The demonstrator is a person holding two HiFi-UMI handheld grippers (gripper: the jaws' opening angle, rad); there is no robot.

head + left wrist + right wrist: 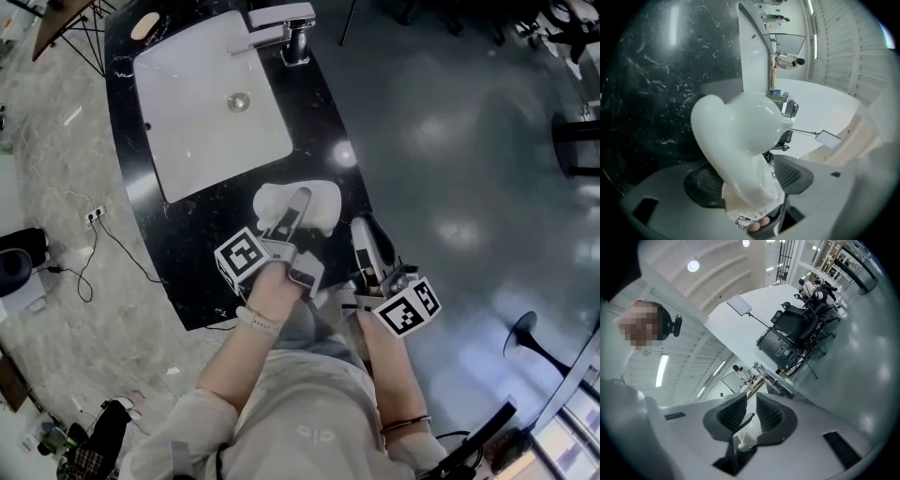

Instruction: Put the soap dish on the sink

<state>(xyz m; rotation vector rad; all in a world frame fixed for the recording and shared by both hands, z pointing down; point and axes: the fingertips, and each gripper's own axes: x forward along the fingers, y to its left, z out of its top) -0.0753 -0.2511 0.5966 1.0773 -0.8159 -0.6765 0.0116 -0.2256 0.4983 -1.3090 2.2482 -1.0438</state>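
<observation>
Placement near done: white glossy soap dish [324,203] on black speckled sink top [319,122], loose between spread left gripper [292,208], right gripper [366,231] closed, empty.

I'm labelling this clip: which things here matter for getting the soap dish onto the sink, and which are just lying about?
Part of the job: soap dish; black sink counter; white basin; left gripper.

Just lying about: faucet; beige oval, probably soap; floor cable; power strip; right gripper, idle.
</observation>
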